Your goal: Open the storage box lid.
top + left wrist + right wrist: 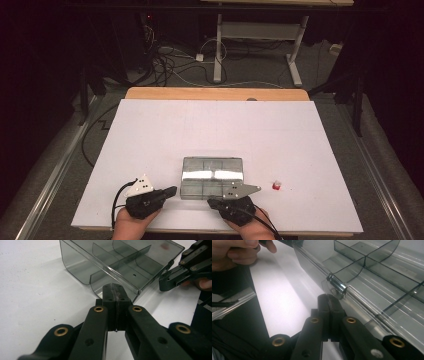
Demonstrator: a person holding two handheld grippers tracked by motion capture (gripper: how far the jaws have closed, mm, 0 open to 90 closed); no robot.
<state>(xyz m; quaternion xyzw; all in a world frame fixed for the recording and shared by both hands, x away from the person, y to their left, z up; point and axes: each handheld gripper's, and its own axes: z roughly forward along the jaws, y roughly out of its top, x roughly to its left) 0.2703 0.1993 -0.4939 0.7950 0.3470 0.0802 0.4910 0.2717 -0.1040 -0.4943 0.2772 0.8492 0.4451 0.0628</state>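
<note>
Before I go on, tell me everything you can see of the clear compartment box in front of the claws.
The compartment box is smoky, see-through plastic with a lid and rounded corners. Inner dividers split it into several cells, which look empty. A small latch sits on its near edge. It lies flat on the white table, near the front edge. Both shut claws, left and right, sit at its near side; contact is unclear.
</note>
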